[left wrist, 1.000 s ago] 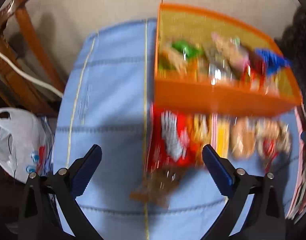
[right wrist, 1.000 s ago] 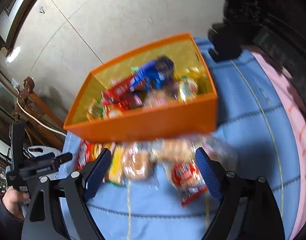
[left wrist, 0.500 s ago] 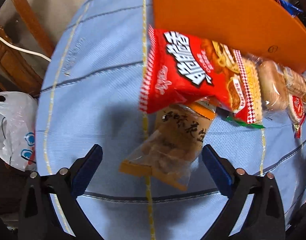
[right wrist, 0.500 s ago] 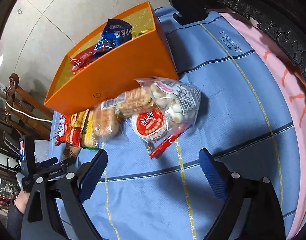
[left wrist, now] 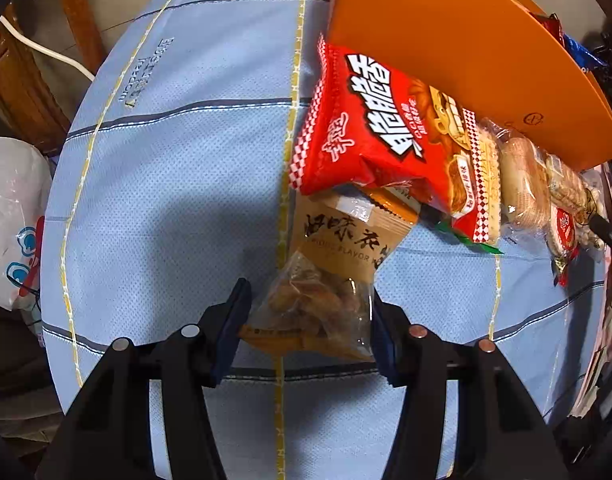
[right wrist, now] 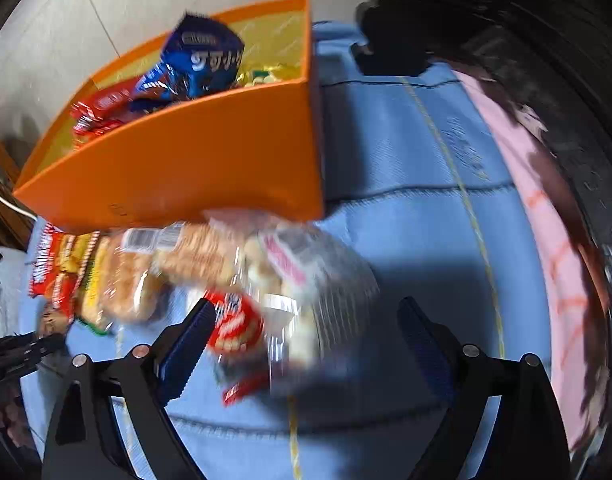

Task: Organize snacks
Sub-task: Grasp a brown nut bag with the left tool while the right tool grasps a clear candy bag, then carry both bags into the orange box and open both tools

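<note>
- Orange box [right wrist: 194, 160] on the blue cloth [left wrist: 166, 184] holds a blue packet [right wrist: 202, 64] and red wrappers [right wrist: 100, 110]; more snacks lie along its front wall
- Crinkly clear-and-tan nut bag [left wrist: 326, 288], its top tucked under a glossy red packet [left wrist: 382, 132]
- Left gripper [left wrist: 308, 320] clamps the nut bag's lower end; right gripper [right wrist: 302, 340] spread wide, holding nothing, over blurred clear bags

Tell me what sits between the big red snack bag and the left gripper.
The brown peanut packet, its far end under the red snack bag and its near end between the left gripper fingers, per left wrist view.
</note>
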Demonstrator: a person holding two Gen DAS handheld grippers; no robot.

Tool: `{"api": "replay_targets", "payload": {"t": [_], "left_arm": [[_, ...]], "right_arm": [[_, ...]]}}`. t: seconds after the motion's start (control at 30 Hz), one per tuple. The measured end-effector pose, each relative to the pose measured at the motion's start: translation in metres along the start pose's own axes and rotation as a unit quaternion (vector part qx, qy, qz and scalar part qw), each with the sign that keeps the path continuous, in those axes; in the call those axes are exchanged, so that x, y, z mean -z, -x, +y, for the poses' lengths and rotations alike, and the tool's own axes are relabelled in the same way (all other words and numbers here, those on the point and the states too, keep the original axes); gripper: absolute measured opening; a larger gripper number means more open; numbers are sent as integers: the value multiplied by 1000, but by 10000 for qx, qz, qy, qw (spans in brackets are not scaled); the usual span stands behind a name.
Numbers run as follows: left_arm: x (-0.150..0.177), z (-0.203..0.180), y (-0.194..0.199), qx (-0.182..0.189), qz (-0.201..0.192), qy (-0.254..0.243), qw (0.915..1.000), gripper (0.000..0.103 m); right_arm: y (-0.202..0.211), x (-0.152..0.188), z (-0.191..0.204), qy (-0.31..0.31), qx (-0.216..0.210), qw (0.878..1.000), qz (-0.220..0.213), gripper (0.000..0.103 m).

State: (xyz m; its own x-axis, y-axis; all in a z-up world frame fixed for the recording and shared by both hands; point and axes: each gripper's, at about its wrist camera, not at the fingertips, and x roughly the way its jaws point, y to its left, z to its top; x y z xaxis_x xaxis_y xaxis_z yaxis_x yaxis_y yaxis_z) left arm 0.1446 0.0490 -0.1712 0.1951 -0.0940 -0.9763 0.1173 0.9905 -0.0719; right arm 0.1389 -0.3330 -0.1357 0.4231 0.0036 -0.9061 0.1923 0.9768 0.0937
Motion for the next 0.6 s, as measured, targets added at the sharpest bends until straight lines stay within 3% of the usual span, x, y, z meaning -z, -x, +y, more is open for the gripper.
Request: {"api": "replay_targets", "payload": {"t": [0.03,0.07,0.13,0.27,0.6], "left_arm": [[0,2,0,-25,-10,60,10000,54],[3,6,2,13,-11,131,9999,54],[8,4,1,74,-14,157,9998,54],[16,9,10,99,-61,173,9998,54],[25,-3,66,499,-481,-165,9975,54]], "right_arm": [[-8,-5,1,86,78,9999,128,61],[-16,-8,2,196,198,9990,351,52],[-13,-12,5,296,107,9987,398,42],[10,-3,9,282,-92,9993,232,41],[76,20,24,253,-1146,9929,-183,41]]}}
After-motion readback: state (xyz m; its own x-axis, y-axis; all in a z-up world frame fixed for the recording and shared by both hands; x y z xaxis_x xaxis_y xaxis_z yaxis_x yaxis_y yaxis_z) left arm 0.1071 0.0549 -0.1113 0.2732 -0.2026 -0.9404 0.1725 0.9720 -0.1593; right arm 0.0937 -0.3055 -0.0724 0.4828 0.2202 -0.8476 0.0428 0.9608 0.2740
